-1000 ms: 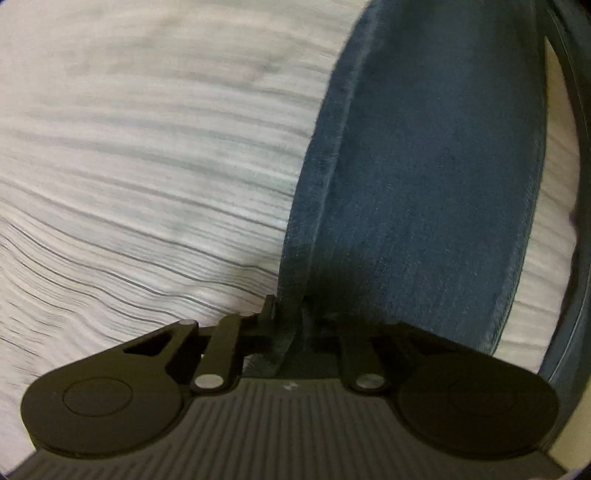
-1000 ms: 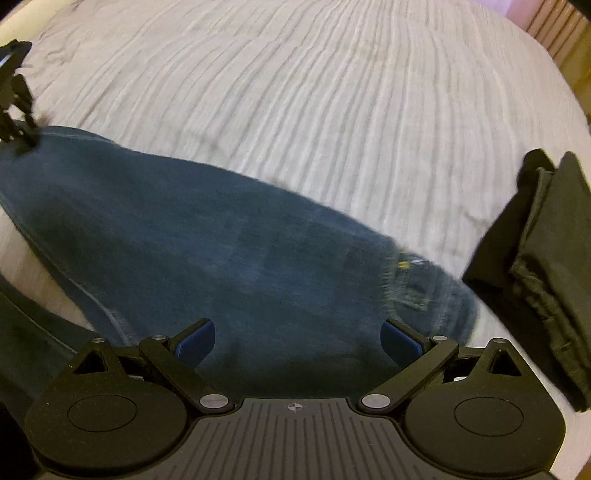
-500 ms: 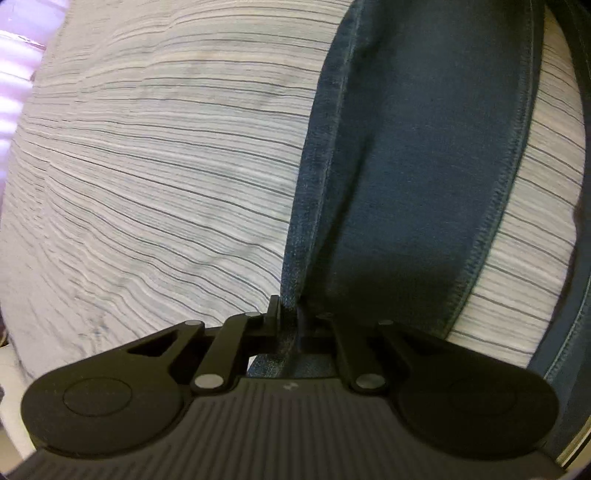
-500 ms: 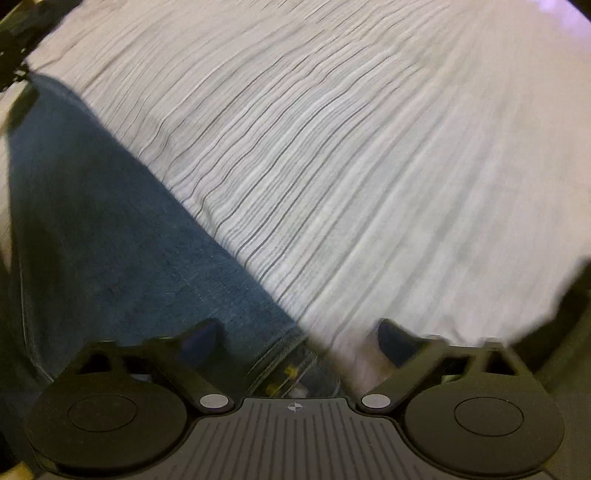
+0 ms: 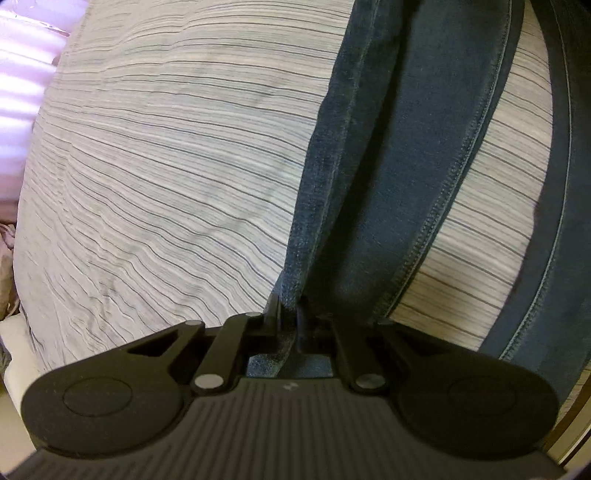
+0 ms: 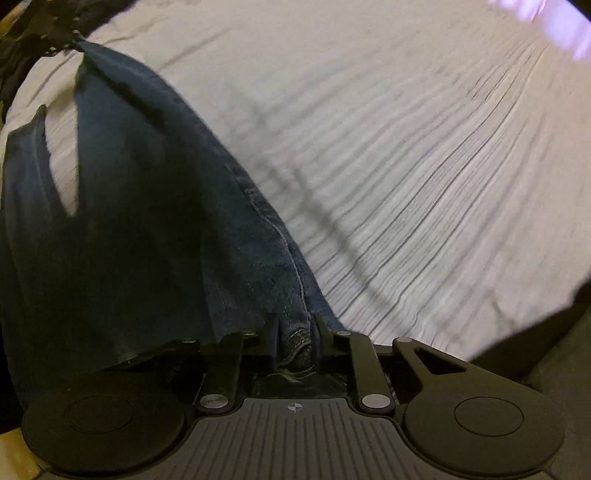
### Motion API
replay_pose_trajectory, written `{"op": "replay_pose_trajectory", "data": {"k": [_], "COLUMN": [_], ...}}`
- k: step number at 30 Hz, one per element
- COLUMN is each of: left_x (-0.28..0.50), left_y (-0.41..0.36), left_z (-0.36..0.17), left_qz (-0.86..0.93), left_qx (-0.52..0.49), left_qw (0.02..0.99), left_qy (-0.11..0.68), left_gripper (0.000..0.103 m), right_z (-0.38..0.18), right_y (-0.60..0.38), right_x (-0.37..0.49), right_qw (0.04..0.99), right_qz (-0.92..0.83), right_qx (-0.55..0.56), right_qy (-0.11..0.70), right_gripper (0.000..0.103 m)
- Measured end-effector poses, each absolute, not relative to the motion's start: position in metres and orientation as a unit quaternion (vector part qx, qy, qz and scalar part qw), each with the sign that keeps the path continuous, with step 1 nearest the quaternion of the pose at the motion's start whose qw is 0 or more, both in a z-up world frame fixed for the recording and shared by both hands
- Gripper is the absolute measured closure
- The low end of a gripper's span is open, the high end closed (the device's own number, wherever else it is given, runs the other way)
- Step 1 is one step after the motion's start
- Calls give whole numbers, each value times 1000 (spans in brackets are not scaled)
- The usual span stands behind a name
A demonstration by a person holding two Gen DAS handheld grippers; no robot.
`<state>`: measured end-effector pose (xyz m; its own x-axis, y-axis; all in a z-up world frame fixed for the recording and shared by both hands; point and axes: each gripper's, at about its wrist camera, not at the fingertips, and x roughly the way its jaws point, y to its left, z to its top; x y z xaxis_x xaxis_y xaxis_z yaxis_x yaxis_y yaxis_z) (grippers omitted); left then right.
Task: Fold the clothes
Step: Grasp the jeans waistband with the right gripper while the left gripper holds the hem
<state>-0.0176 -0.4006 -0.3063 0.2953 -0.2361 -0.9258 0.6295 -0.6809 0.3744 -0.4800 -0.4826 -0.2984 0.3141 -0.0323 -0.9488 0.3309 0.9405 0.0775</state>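
A pair of dark blue jeans (image 5: 406, 155) hangs stretched above a striped bedsheet (image 5: 166, 166). My left gripper (image 5: 290, 314) is shut on a seamed edge of the jeans, and the denim runs up and away from it. A second strip of the jeans (image 5: 554, 221) hangs at the right. In the right wrist view my right gripper (image 6: 295, 332) is shut on a thick stitched edge of the jeans (image 6: 147, 221). The denim stretches from it to the upper left, where the left gripper (image 6: 62, 33) shows dimly.
The striped sheet (image 6: 406, 147) covers the bed under both grippers. A dark folded garment (image 6: 554, 350) lies at the right edge of the right wrist view. Pink-lit bedding (image 5: 22, 92) shows at the far left.
My right gripper has gone from open over the jeans to shut on their stitched edge. The jeans have lifted off the sheet and now hang taut. My left gripper kept its hold.
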Motion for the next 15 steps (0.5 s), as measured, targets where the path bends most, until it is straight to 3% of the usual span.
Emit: {"op": "replay_pose_trajectory", "data": {"k": [7,8,9,10,15], "left_x": [-20,-20,-20,-19,-16], "left_y": [-401,-402,-402,-401,-399], "left_z": [-317,-318,-319,-320,-323], "left_qz": [-578,-578,-578,-579,-580], "left_qx": [717,717,718,718,715], "left_qw": [365,364,362,362,366], "left_qy": [138,138,137,136,137], "left_gripper": [98,98,98,98,98], "right_z": [-302,-302,-302,-302,-300], "right_y": [-453,-460,-466,-473,-523], "right_x": [-493,-492,-490,-490,-492], "right_qw": [805,804,803,802,797], "right_qz": [-143,-142,-141,-140,-138], "right_qx": [153,159,162,164,189], "right_qy": [555,555,556,557,556], "right_gripper": [85,79,66,58,58]}}
